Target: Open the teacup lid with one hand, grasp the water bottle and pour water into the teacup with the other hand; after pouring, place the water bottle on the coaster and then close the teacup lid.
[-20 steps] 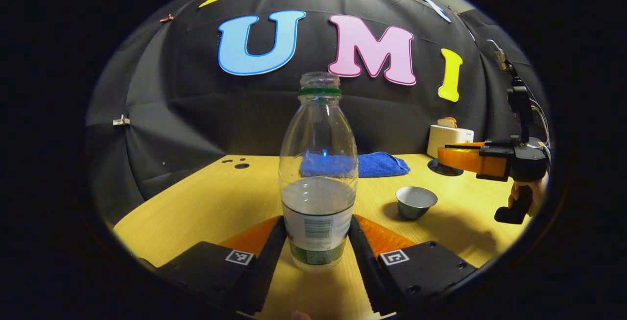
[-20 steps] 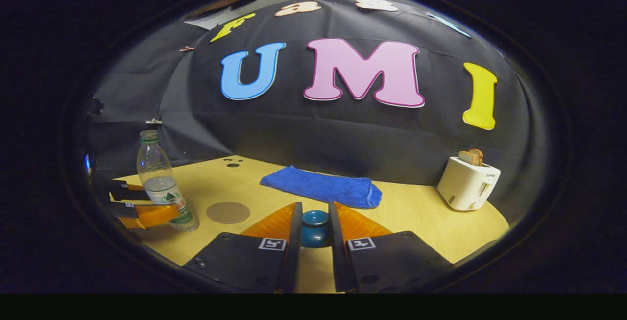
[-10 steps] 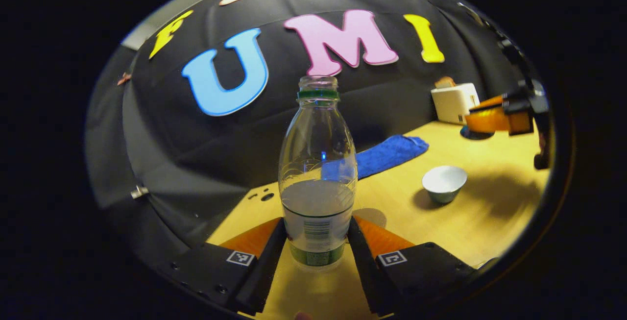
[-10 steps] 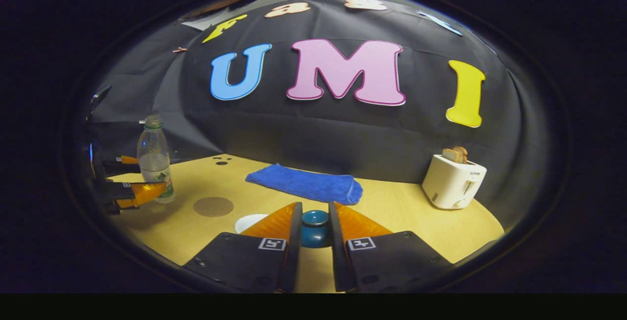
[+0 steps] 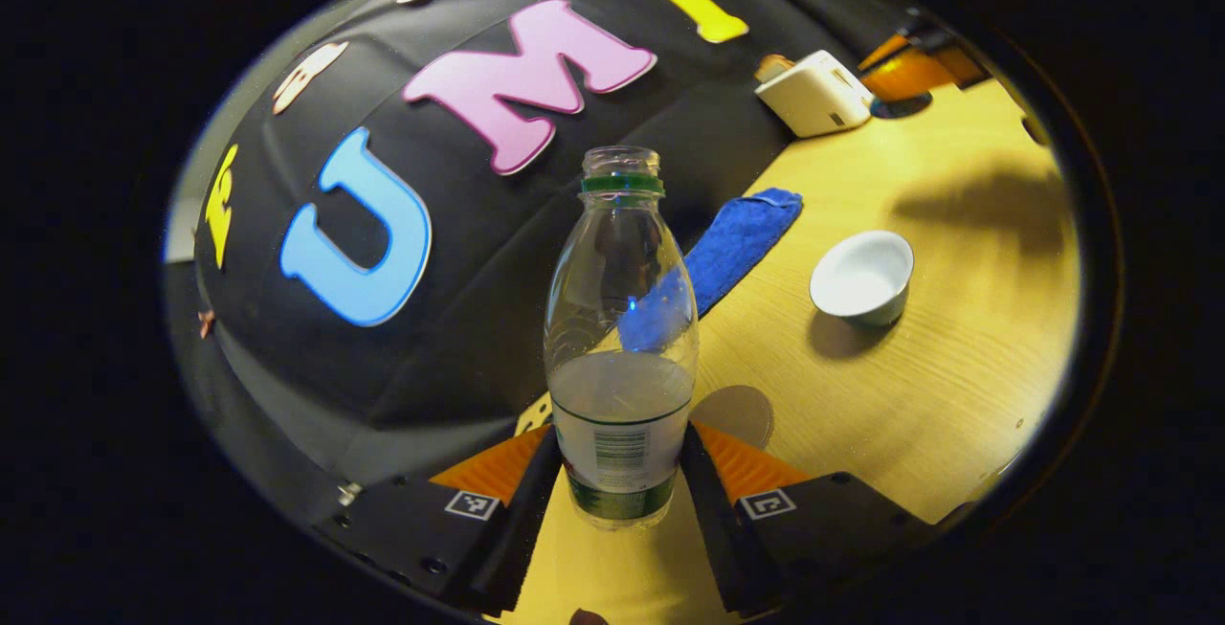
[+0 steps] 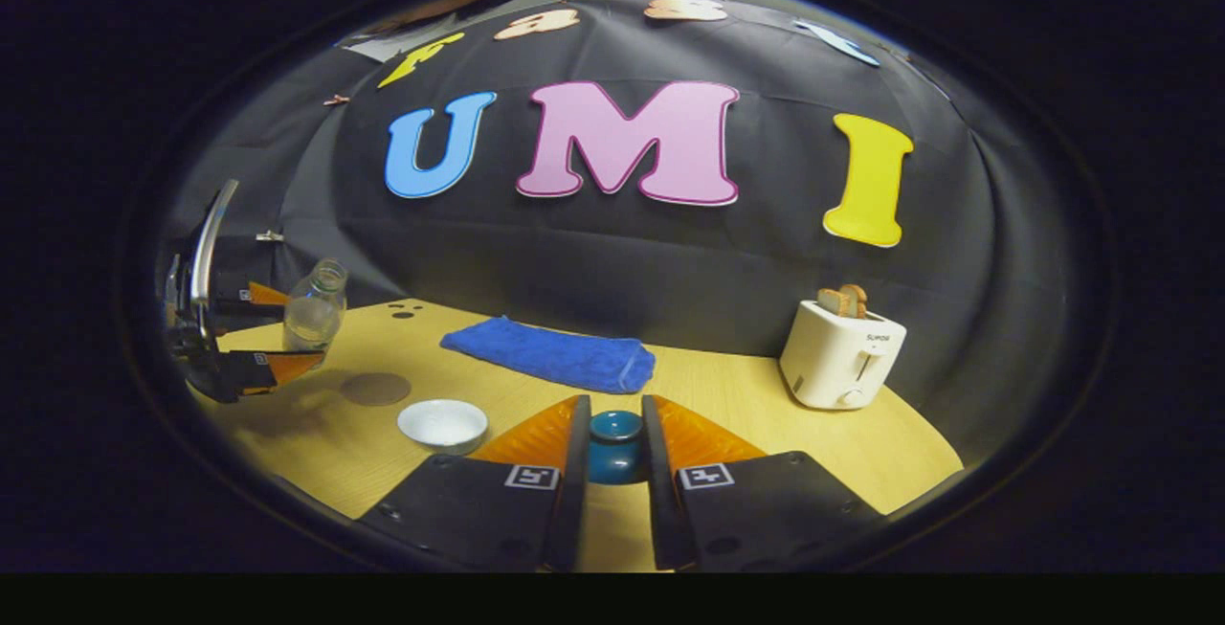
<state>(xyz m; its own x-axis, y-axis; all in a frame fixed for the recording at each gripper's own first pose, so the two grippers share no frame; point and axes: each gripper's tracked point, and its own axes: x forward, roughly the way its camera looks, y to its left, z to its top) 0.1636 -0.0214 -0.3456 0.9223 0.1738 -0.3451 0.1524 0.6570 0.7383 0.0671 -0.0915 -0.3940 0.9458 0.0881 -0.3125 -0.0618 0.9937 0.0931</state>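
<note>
The water bottle (image 5: pixel 620 357), uncapped and partly filled, is pinched low on its body between both fingers of the left gripper (image 5: pixel 620 501), lifted above the table (image 5: pixel 938 376) and tilted toward the open teacup (image 5: pixel 861 277). The coaster (image 5: pixel 732 414) lies just beyond the bottle. The right gripper (image 6: pixel 615 472) clamps the teacup lid (image 6: pixel 615 443) by its knob. Farther back lie a blue towel (image 6: pixel 550 354) and a toaster (image 6: pixel 840 352).
</note>
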